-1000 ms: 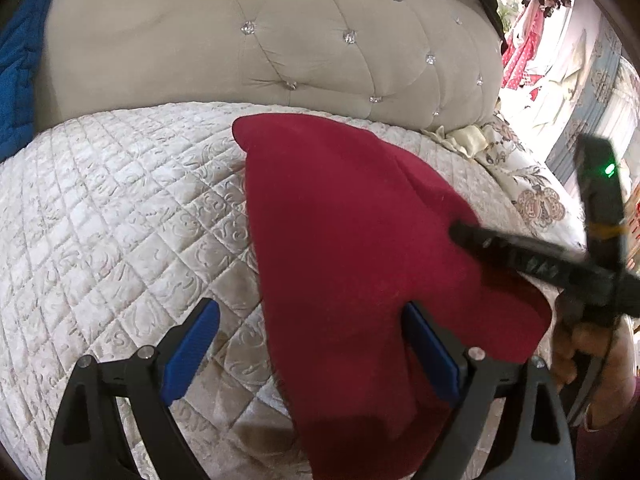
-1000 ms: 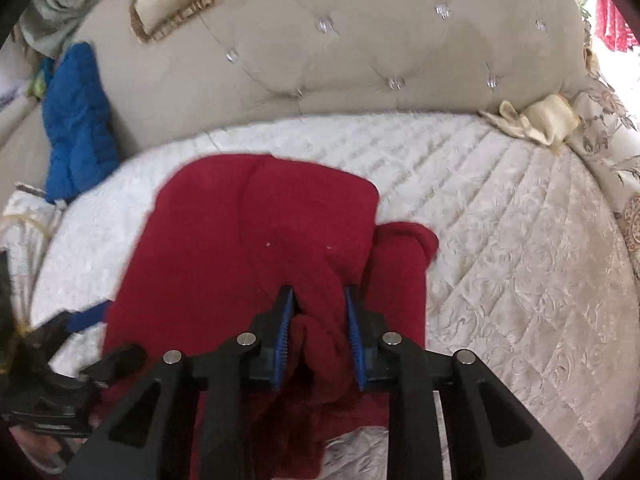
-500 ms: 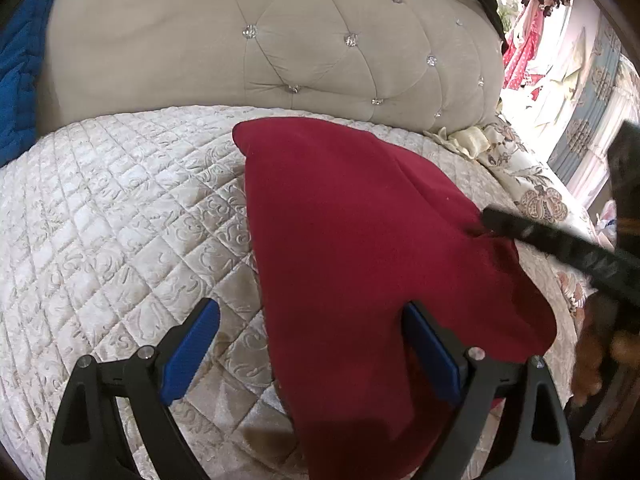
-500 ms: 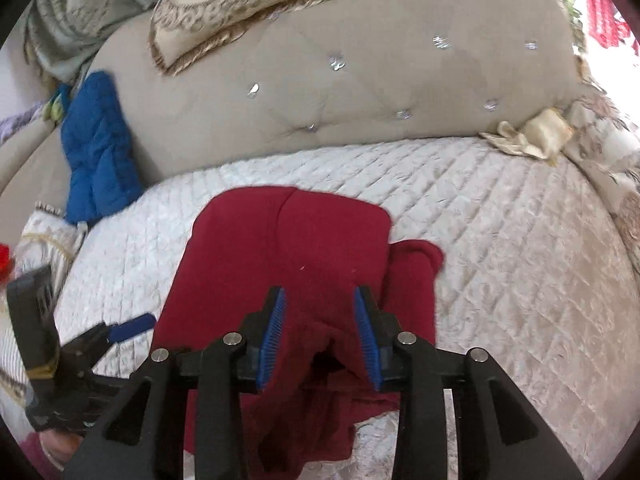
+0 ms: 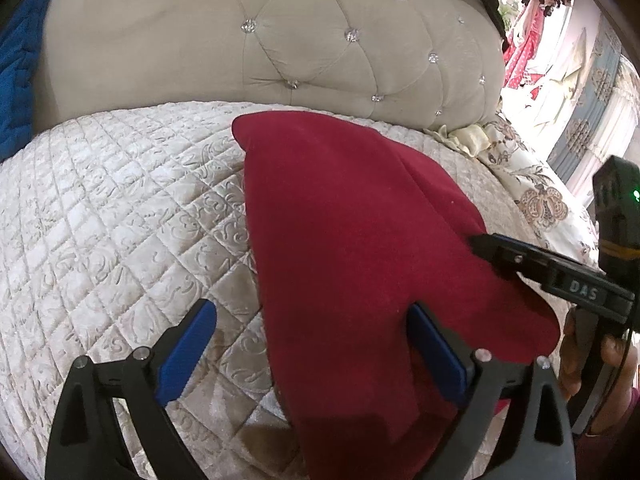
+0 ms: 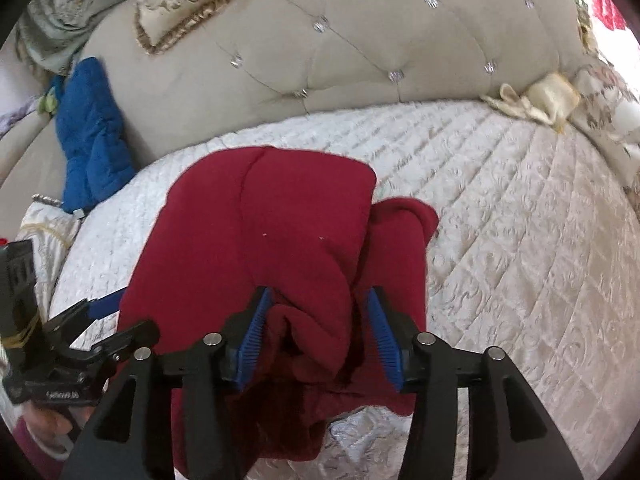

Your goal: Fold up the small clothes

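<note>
1. Left wrist view: my left gripper (image 5: 310,342) hung with its jaws spread wide over the near edge of the red garment (image 5: 352,240), which lay flat on the quilted bed cover (image 5: 112,208). One blue pad stood over the cloth, the other over bare quilt, gripping nothing. The tufted headboard (image 5: 280,52) rose behind. At the right, the right gripper (image 5: 520,258) reached over the garment's edge, a hand (image 5: 600,364) on its handle.

2. Right wrist view: my right gripper (image 6: 316,336) was opening, a bunched fold of the red garment (image 6: 260,240) sitting loose between the pads, neither pressing it. A folded blue cloth (image 6: 92,152) leaned against the headboard (image 6: 360,32) at left. The left gripper (image 6: 88,332) showed at the lower left.
</note>
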